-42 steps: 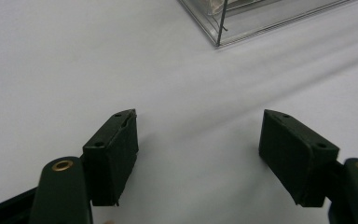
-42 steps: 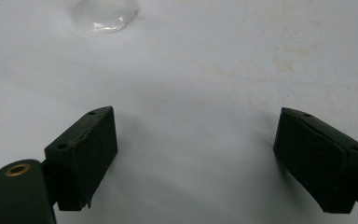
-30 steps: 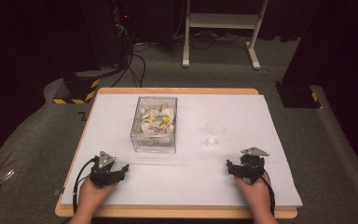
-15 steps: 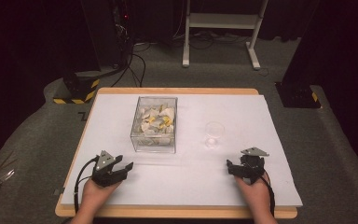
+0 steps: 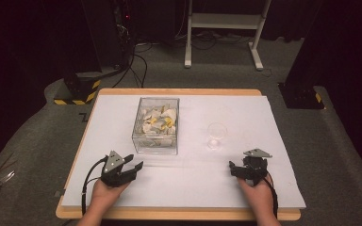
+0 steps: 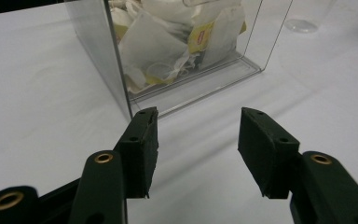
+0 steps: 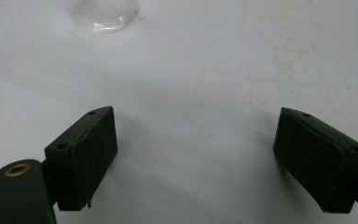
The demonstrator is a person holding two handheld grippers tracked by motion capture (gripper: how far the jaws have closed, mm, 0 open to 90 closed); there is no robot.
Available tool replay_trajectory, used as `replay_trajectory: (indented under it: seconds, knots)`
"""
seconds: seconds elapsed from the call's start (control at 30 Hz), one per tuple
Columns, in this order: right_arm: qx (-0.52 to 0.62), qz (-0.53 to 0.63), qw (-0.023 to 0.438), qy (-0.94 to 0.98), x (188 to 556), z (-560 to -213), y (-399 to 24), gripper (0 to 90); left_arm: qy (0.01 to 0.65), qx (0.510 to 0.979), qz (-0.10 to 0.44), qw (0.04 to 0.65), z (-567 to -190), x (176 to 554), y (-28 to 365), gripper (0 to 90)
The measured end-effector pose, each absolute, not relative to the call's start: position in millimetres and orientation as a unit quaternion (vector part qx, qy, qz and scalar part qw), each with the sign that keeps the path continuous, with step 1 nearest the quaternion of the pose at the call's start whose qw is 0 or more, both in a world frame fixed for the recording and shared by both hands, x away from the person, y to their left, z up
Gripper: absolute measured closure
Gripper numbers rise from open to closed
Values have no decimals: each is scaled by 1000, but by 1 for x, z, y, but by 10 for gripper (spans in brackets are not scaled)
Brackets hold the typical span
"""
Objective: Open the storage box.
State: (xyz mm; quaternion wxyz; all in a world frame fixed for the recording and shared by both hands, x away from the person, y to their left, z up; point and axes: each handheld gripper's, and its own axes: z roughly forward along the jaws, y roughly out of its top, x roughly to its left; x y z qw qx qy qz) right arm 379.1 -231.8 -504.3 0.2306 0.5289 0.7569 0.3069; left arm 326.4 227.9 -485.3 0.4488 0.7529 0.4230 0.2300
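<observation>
left gripper (image 5: 133,169): jaws just been narrowing, half apart, nothing between them | clear box (image 6: 113,70) just ahead of it, stuffed with tea bags (image 6: 156,44): light, soft, crinkly paper, I'd pinch one by a top corner | right gripper (image 5: 235,170): wide, empty | glass (image 5: 217,133) ahead of it: rigid, slick, probably fragile | tabletop (image 5: 283,141): smooth white
</observation>
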Motion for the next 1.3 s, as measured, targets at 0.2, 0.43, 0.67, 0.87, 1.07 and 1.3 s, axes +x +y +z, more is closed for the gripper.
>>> replay_trajectory:
  seconds: [0.2, 0.43, 0.67, 0.87, 1.07, 1.3]
  knots:
    - [529, 307, 230, 757, 379, -504, -232, 132, 417, 754, 225, 455, -481, 332, 220, 497]
    - [527, 307, 232, 758, 379, -504, -232, 132, 426, 752, 232, 447, -475, 340, 208, 472]
    - [529, 307, 231, 757, 379, -504, -232, 132, 421, 745, 247, 454, -472, 345, 203, 480]
    - [527, 307, 232, 758, 379, -504, -232, 133, 415, 745, 250, 458, -472, 354, 199, 485]
    - [527, 307, 231, 758, 379, -504, -232, 134, 417, 735, 252, 472, -469, 363, 195, 484]
    - [528, 307, 232, 757, 379, -504, -232, 134, 432, 730, 248, 468, -470, 374, 194, 498]
